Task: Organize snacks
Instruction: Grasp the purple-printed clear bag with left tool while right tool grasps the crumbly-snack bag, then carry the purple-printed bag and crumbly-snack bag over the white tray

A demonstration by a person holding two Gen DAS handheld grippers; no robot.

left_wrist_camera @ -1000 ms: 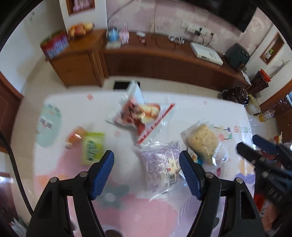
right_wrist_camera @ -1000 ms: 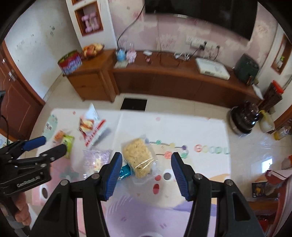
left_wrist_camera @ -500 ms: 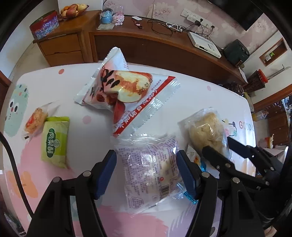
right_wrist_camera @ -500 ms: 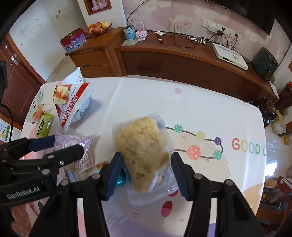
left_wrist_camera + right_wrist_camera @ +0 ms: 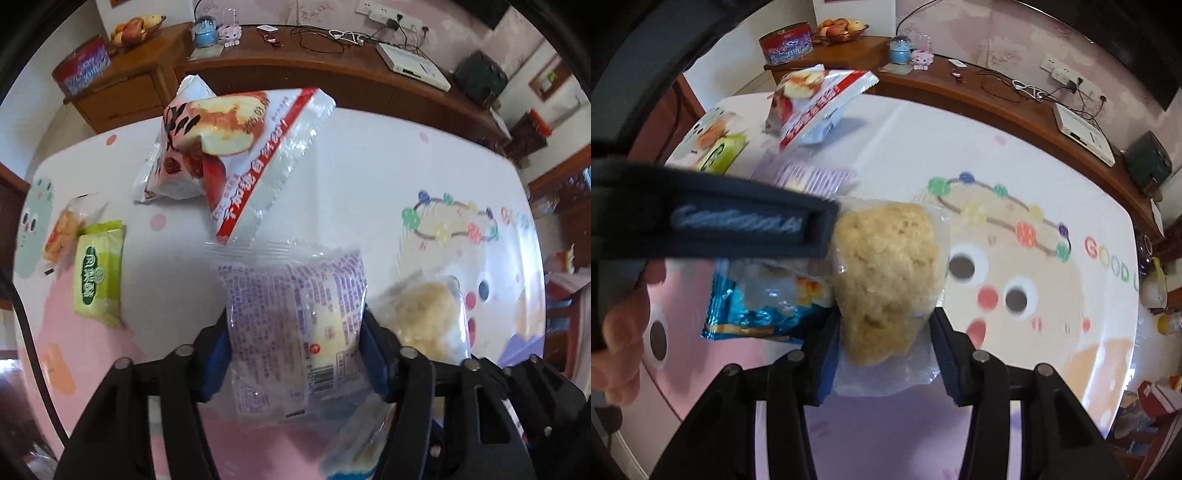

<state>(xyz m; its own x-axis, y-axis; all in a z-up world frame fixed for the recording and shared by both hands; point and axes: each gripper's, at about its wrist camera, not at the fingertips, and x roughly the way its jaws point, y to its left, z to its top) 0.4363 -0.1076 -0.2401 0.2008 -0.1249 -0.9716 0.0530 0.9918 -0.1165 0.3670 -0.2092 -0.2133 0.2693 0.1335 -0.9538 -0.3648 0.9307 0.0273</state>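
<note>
A clear packet with purple print (image 5: pixel 295 325) lies on the cartoon tablecloth (image 5: pixel 369 166). My left gripper (image 5: pixel 295 354) is closing on it, and both blue pads touch its sides. The right gripper (image 5: pixel 886 350) is closing on a clear-wrapped pale rice cake (image 5: pixel 886 280), with its pads against the wrapper. The left gripper's dark body (image 5: pixel 738 225) crosses the right wrist view just left of the cake. A blue foil packet (image 5: pixel 750 314) lies under it. Farther back lie a red-and-white bread bag (image 5: pixel 229 147), a green packet (image 5: pixel 98 269) and a small orange snack (image 5: pixel 61 232).
A person's hand (image 5: pixel 620 332) shows at the left edge of the right wrist view. Behind the table runs a wooden sideboard (image 5: pixel 332 74) with a red tin (image 5: pixel 81 70), a fruit bowl (image 5: pixel 136 27), cables and a white box (image 5: pixel 413 62).
Both grippers have come down close to the table. The left jaws narrowed onto the purple-print packet, and the right jaws narrowed onto the rice cake.
</note>
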